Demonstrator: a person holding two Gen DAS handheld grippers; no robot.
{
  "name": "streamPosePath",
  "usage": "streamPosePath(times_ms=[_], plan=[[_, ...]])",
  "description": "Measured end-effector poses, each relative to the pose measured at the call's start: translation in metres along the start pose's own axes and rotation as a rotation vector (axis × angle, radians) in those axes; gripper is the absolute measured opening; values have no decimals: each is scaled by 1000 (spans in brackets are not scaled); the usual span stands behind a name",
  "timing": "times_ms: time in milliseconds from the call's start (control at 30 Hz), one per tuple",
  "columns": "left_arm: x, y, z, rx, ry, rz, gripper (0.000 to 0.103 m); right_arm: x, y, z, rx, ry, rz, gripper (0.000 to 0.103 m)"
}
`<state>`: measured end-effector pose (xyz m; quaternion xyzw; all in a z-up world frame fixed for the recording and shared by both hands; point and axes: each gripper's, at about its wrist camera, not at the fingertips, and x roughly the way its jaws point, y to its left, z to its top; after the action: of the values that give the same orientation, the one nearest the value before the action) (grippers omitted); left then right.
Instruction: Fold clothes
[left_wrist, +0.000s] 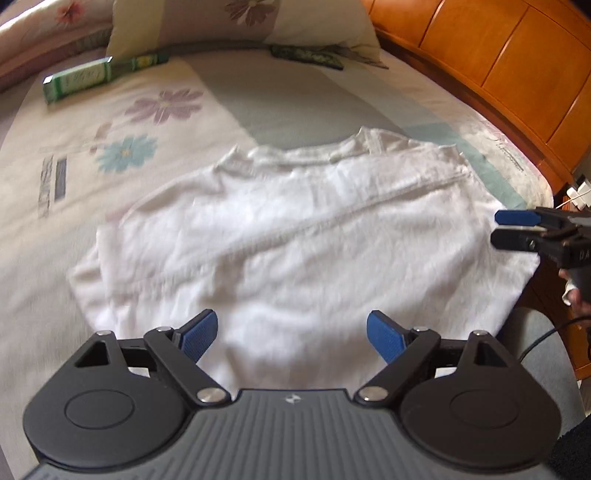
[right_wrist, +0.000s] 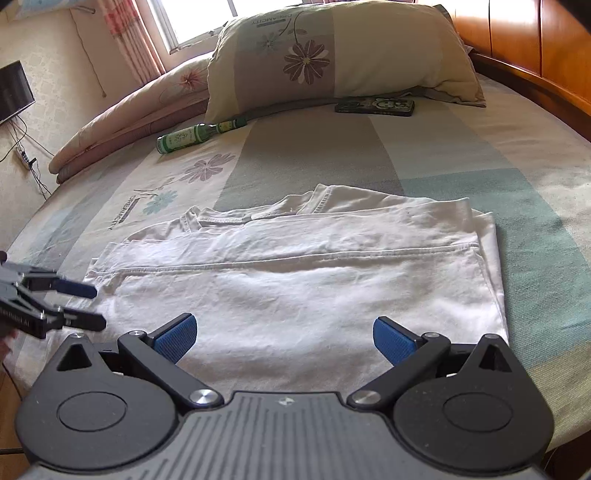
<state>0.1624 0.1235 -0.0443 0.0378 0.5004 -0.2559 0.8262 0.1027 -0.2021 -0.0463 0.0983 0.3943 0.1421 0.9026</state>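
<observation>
A white garment (left_wrist: 295, 229) (right_wrist: 295, 277) lies flat on the flowered bed sheet (left_wrist: 277, 99), partly folded, with a stitched hem running across it. My left gripper (left_wrist: 291, 332) hovers open over its near edge, with nothing between the blue pads. In the right wrist view the left gripper (right_wrist: 92, 304) enters from the left by the garment's left corner. My right gripper (right_wrist: 284, 338) is open above the near edge, its pads empty. In the left wrist view the right gripper (left_wrist: 506, 229) appears at the garment's right edge.
A flowered pillow (right_wrist: 332, 55) (left_wrist: 240, 22) lies at the head of the bed. A green bottle (right_wrist: 195, 134) (left_wrist: 77, 79) and a flat dark case (right_wrist: 375, 105) lie beyond the garment. A wooden headboard (left_wrist: 498, 55) (right_wrist: 535, 44) runs along the right. A rolled quilt (right_wrist: 129, 110) lies far left.
</observation>
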Motion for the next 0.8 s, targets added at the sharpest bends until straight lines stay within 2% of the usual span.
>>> streamPosePath(times_ms=[33, 167, 233, 333, 367, 500, 667, 800], plan=[[-1, 4, -14, -29, 14, 9, 88, -2, 2, -1, 3, 2, 2, 103], [-33, -1, -38, -28, -71, 5, 88, -6, 17, -4, -6, 9, 21, 103], [-40, -7, -42, -15, -113, -34, 93, -7, 27, -4, -19, 9, 34, 103], [-24, -6, -53, -68, -57, -52, 94, -2, 44, -4, -44, 14, 51, 103], [-21, -4, -58, -89, -51, -37, 92, 0, 49, -4, -51, 25, 58, 103], [-44, -3, -69, -92, -103, -34, 93, 7, 66, -5, -98, 58, 76, 103], [-61, 11, -56, -70, -193, 7, 93, 31, 90, 4, -211, 74, 68, 103], [-56, 21, -31, -97, -223, 30, 93, 61, 96, 1, -263, 131, 12, 103]])
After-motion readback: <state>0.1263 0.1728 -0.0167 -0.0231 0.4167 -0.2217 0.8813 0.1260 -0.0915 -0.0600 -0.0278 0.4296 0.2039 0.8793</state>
